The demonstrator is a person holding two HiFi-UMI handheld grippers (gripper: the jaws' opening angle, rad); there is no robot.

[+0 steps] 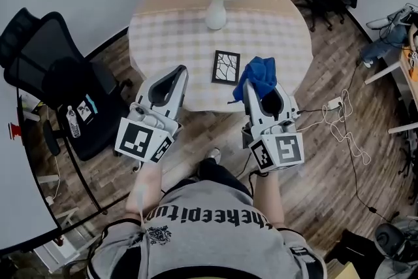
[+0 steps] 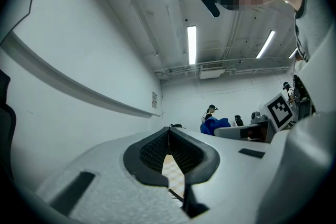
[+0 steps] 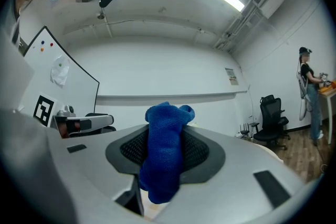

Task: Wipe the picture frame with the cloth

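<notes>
Right tongs (image 3: 165, 147) are closed on the blue cloth (image 3: 164, 165), which is pinched between the pads with a tuft standing above them and a fold hanging below. Left tongs (image 2: 169, 131) have their tips together and nothing between them; only the checked counter (image 1: 170, 16) shows through the gap behind the tips. The picture frame (image 1: 226, 67) lies flat near the counter's near edge, between my two tools, with the cloth just to its right; I cannot tell whether the two touch. A vase of flowers (image 1: 216, 10) stands farther back, well apart from the frame. I judge the cloth secured and the wiping not yet begun: every stroke across the frame remains.
</notes>
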